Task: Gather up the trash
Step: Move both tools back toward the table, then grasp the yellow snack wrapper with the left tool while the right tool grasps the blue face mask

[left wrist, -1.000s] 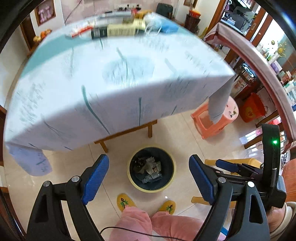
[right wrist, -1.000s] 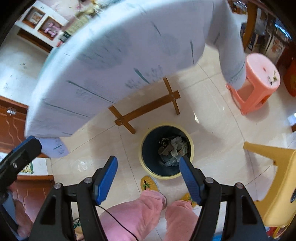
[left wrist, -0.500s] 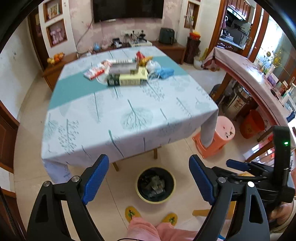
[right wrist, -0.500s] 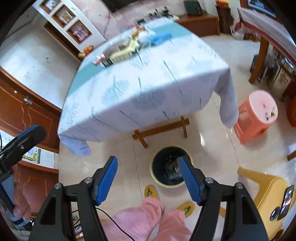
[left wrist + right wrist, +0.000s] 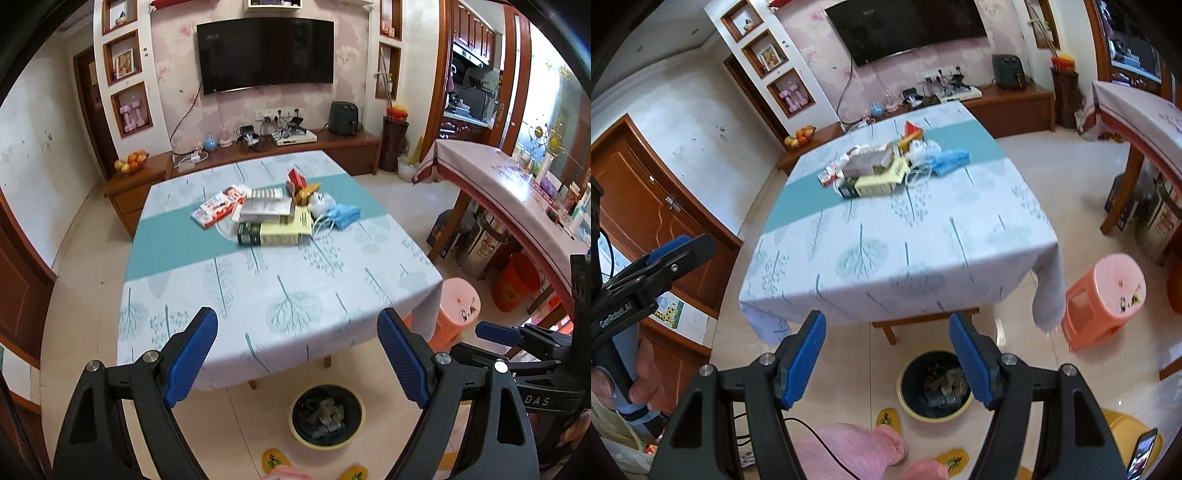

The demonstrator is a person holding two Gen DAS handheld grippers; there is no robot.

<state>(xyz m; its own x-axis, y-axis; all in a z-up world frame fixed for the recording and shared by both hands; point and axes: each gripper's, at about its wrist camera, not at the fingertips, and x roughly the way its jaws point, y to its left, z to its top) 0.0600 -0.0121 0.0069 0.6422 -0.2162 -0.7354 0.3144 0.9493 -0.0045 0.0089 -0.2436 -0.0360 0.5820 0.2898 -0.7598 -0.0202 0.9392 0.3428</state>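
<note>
A round bin (image 5: 327, 419) (image 5: 934, 387) with a yellow rim stands on the floor in front of the table, with crumpled trash inside. Far back on the table (image 5: 280, 295) (image 5: 897, 254) lies a heap: a yellow-and-green box (image 5: 273, 233) (image 5: 873, 184), a red-and-white wrapper (image 5: 218, 210), a blue face mask (image 5: 341, 216) (image 5: 951, 159), a white crumpled bag (image 5: 319, 202), a small red carton (image 5: 296, 180). My left gripper (image 5: 297, 356) and right gripper (image 5: 887, 363) hang open and empty above the near table edge.
A pink stool (image 5: 456, 314) (image 5: 1106, 299) stands right of the table. A yellow chair (image 5: 1134, 439) is at the lower right, with an orange bucket (image 5: 515, 286) beyond. The person's pink-trousered legs (image 5: 857, 450) and yellow slippers (image 5: 275, 459) are beside the bin. A second covered table (image 5: 509, 184) runs along the right.
Both grippers have risen and tipped upward: the table top and its heap came into full view, while the bin slid down towards the frame bottom. Jaws stayed as wide.
</note>
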